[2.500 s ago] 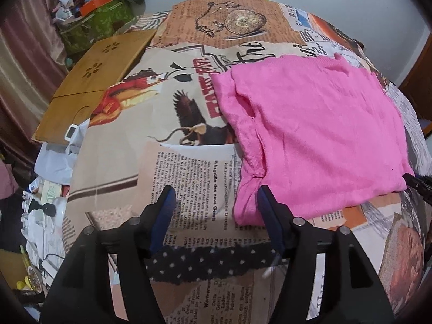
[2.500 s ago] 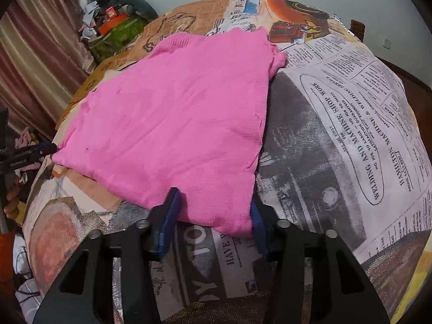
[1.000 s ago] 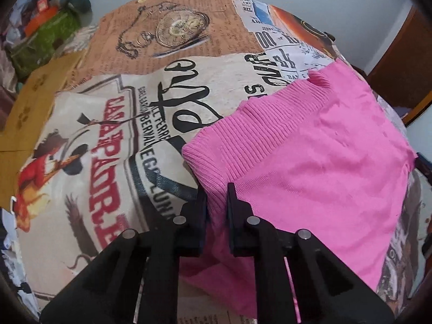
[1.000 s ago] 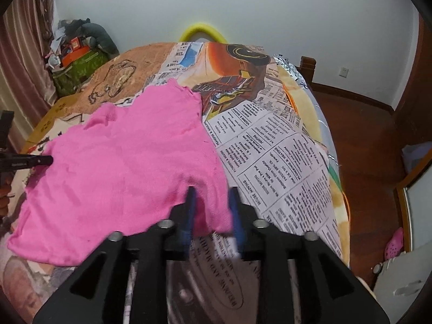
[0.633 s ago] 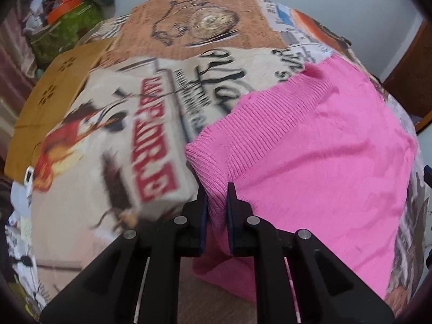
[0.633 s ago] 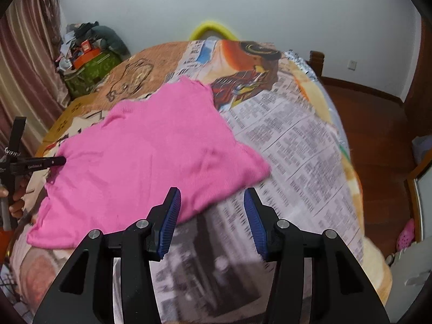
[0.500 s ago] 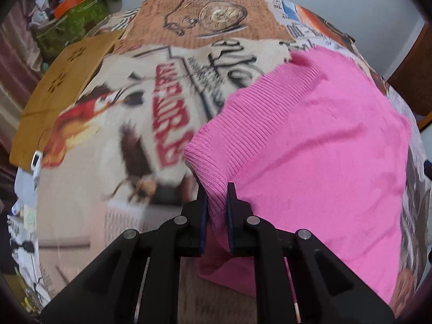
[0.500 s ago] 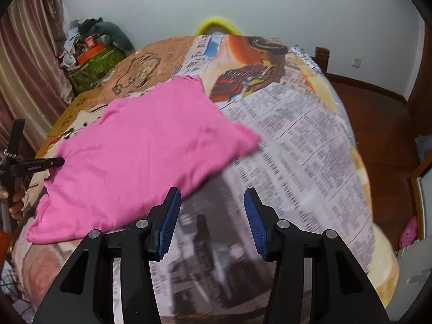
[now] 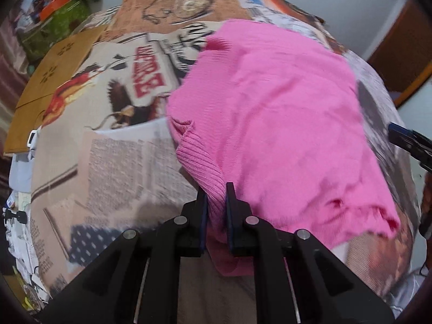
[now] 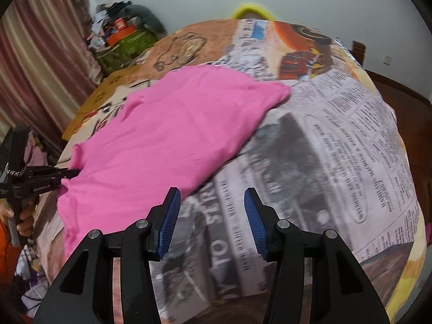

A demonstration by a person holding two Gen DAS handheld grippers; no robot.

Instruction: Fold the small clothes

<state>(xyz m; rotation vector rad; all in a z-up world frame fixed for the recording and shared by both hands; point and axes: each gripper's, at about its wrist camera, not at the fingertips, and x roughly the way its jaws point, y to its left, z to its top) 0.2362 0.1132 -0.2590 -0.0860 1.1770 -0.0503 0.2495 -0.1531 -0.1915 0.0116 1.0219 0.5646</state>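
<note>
1. A pink knit garment [image 9: 270, 113] lies spread across a bed whose bedspread [image 10: 337, 140] is printed with newspaper columns and poster art.
2. The left hand-held gripper [image 9: 216, 189] is clamped on a ribbed edge of the garment, its two pads pressed close with the cloth pinched between them; that corner stands lifted off the bedspread while the rest lies flat.
3. The right hand-held gripper [image 10: 210, 216] hangs over bare bedspread just beside the garment's near edge, its blue-padded fingers [image 10: 168, 221] apart with nothing between them.
4. Seen from the right wrist, the left hand-held gripper [image 10: 68, 174] reaches in from the left side of the picture, its tip at the garment's edge, with a person's fingers [image 10: 23, 217] wrapped round its handle.
5. Seen from the left wrist, the tip of the right hand-held gripper [image 9: 405, 140] shows at the right edge of the picture, apart from the pink cloth.
6. A dark strip of white-dotted fabric [image 9: 91, 243] lies on the bedspread near the left hand-held gripper.
7. A flat brown board with flower cut-outs [image 9: 51, 81] rests along the bed's far left side.
8. Beyond the bed, a green patterned box [image 10: 124, 47] stands by the curtain [image 10: 35, 62]; an orange tin [image 10: 121, 31] and a jumble of cloth and small items are piled on top of it. What is inside the box cannot be made out.
</note>
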